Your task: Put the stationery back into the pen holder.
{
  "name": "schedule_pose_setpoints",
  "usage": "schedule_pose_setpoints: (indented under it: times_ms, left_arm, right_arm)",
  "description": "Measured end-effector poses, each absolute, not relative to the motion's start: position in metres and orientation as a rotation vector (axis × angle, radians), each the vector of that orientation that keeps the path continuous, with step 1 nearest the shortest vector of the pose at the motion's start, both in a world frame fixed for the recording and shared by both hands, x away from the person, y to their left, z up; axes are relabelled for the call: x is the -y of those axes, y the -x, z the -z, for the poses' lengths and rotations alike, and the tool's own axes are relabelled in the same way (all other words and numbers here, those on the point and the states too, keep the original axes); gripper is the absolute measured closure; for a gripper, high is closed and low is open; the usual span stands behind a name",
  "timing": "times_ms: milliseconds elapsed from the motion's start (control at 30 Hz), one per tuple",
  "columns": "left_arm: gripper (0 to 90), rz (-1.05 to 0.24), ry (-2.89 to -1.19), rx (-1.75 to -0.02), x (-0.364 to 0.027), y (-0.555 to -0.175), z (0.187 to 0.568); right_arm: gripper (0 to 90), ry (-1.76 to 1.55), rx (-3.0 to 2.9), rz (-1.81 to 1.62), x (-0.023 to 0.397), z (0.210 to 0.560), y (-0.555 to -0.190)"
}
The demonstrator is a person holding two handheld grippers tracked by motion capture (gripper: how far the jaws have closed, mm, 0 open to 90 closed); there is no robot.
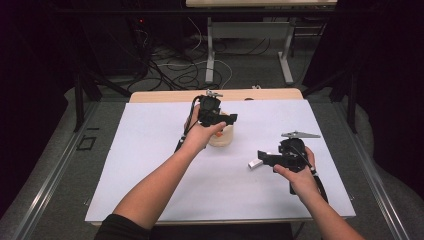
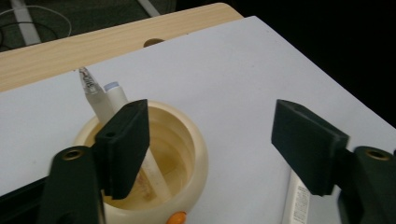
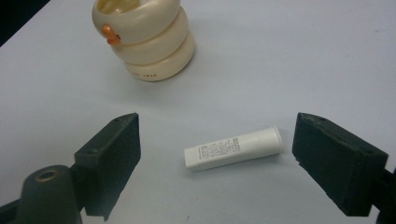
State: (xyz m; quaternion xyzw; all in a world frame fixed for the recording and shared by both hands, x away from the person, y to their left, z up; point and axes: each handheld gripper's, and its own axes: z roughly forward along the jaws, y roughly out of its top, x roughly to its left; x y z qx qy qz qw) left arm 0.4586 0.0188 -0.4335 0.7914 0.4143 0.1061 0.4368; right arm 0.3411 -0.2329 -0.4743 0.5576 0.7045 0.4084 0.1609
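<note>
Our left tool (image 2: 210,154) hangs over the cream ribbed cup (image 2: 187,154), which stands toward the far edge of the counter (image 1: 150,150), about midway along it. Its jaws are spread wide with nothing between them, and one jaw sits close to the two pens (image 2: 100,100) leaning in the cup. If we lift away carelessly, that jaw could catch a pen and tip the cup or flick the pen out.

Our right tool (image 3: 215,158) is also wide and empty, straddling the white tube (image 3: 233,149) that lies flat nearer the right edge. The tube is round and smooth; closing off-centre could squirt it sideways or set it rolling toward the counter's edge. Coming down too steeply, we may jam the jaws against the counter.
</note>
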Motion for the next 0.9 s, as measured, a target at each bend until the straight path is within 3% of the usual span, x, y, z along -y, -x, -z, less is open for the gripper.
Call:
schedule_pose_setpoints:
  times_ms: [333,533,667,900]
  left_arm:
    - [18.1,-0.25,-2.01,-0.959,-0.021,-0.442,0.445]
    - [21.2,-0.238,-2.056,-0.936,-0.021,-0.431,0.455]
    - [18.4,-0.245,-2.074,-0.938,-0.021,-0.424,0.462]
    - [19.3,-0.249,-2.088,-0.91,-0.021,-0.415,0.472]
  right_arm:
    - [7.1,-1.561,-1.994,-1.103,0.239,0.473,-0.342]
    - [2.0,-1.556,-1.997,-1.057,0.243,0.474,-0.343]
    - [0.0,-1.549,-2.0,-1.044,0.247,0.474,-0.343]
    - [0.0,-1.578,-2.036,-1.035,0.256,0.477,-0.342]
